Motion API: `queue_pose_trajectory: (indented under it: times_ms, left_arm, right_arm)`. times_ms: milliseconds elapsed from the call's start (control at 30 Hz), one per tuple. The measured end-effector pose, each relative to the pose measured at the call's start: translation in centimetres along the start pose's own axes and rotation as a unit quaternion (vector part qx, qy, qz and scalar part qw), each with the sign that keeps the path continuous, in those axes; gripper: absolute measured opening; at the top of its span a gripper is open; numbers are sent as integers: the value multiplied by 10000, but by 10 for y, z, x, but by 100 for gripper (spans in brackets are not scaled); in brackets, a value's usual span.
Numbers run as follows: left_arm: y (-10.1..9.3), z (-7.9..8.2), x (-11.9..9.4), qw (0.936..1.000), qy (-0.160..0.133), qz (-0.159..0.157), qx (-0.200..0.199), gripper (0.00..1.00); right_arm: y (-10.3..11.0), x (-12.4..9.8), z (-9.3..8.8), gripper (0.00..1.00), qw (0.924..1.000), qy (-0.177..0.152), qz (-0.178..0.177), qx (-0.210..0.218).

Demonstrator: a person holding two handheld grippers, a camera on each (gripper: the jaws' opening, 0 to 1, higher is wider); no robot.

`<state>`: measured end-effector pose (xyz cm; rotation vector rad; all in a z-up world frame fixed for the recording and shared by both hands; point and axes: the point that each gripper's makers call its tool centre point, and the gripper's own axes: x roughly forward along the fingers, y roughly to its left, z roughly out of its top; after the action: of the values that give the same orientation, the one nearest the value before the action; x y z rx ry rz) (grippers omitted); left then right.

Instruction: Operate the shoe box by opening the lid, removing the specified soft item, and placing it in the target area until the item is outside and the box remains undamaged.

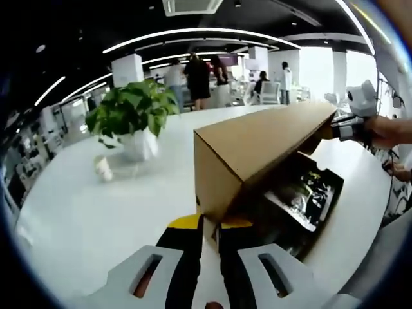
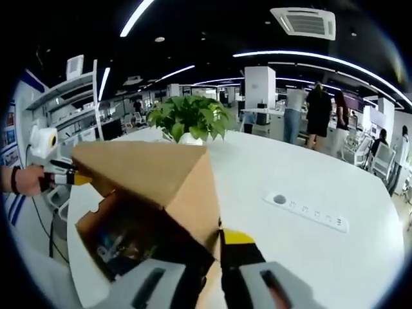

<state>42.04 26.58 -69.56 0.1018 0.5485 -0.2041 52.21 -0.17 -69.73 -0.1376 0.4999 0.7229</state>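
A brown cardboard shoe box lid (image 1: 257, 138) is tilted up over the box. My left gripper (image 1: 210, 225), yellow-tipped, is shut on the lid's near corner. The right gripper (image 1: 335, 129), held by a hand, grips the lid's far end. In the right gripper view the same lid (image 2: 148, 164) rises in front of my right gripper (image 2: 215, 248), which is shut on its side wall; one jaw is hidden behind the cardboard. The left gripper (image 2: 77, 179) holds the opposite corner. Under the lid the open box (image 2: 87, 235) holds a dark soft item in black wrapping (image 1: 302, 193) (image 2: 129, 241).
The box sits on a large white table (image 1: 96, 212). A potted plant (image 1: 132, 112) (image 2: 190, 119) stands behind it, with a small white object (image 1: 103, 168) beside the pot. A socket strip (image 2: 309, 209) is set in the tabletop. People (image 1: 196, 77) stand far behind.
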Motion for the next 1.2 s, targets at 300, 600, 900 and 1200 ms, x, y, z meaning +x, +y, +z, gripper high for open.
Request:
queue_pose_trajectory:
  times_ms: [300,600,900,1200]
  left_arm:
    - [3,-2,8,9999,73,-5,-72,6]
    - [5,-4,16,9998,172,-41,-46,6]
    - [9,-5,26,9997,231,-49,-78,5]
    - [12,-4,32,9996,244,-62,-112,5]
  right_arm:
    - [2,3,-4,4,9999,103,-2,33]
    - [-2,11,-11,3,9996,266,5,3]
    - [-5,15,-12,2,9995,328,-4,8]
    - [-10,22,-14,1,9993,374,-24,34]
